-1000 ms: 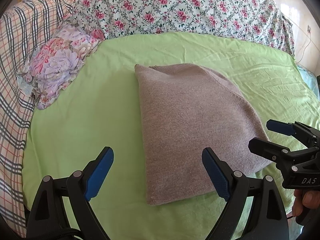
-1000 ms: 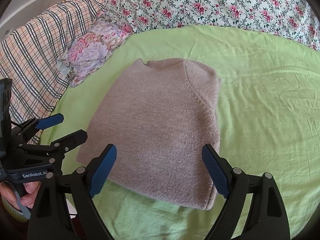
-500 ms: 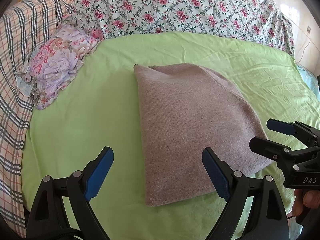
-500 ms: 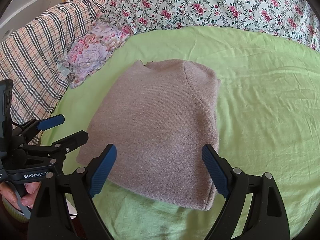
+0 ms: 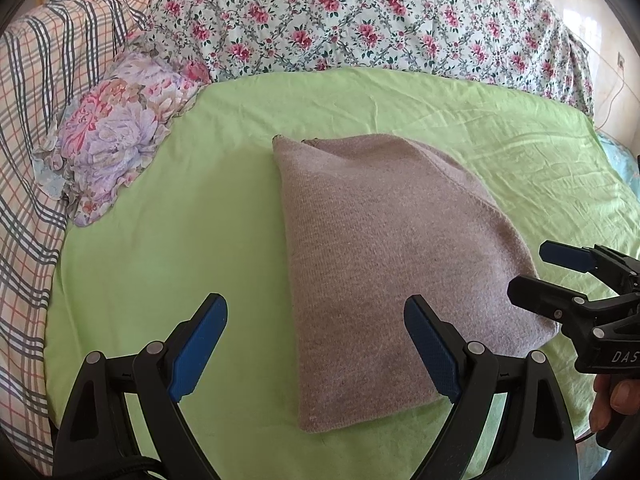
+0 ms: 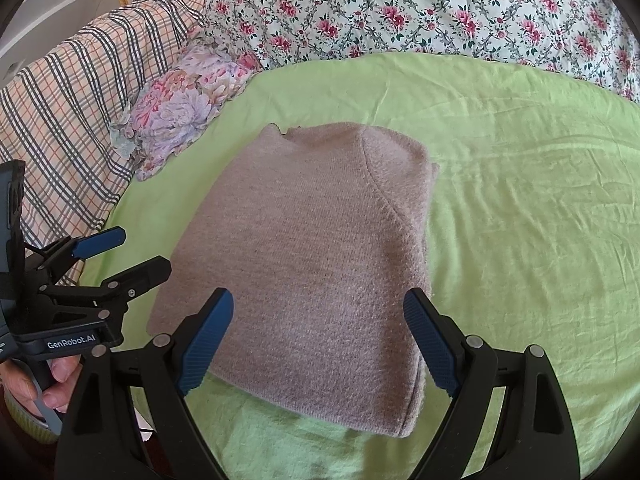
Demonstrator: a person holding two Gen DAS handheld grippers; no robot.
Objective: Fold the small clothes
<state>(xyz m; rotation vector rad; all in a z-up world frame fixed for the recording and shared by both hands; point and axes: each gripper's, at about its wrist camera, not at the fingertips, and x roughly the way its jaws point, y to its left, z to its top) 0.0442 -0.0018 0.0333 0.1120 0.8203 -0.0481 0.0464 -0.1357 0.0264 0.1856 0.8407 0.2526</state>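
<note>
A folded grey-brown knit sweater (image 5: pixel 392 264) lies flat on the green bed sheet (image 5: pixel 180 240); it also shows in the right wrist view (image 6: pixel 316 264). My left gripper (image 5: pixel 316 350) is open and empty, held above the sweater's near left edge. My right gripper (image 6: pixel 318 344) is open and empty, held above the sweater's near edge. Each gripper shows in the other's view: the right one (image 5: pixel 536 276) by the sweater's right corner, the left one (image 6: pixel 128 252) by its left corner. Neither touches the sweater.
A purple flowered pillow (image 5: pixel 116 140) lies at the sheet's left edge. A plaid blanket (image 5: pixel 36 120) covers the left side. A rose-print quilt (image 5: pixel 360 20) is piled along the far side. The green sheet (image 6: pixel 520 200) stretches to the right of the sweater.
Both grippers have drifted very slightly; the sweater has not moved and both grippers stay open.
</note>
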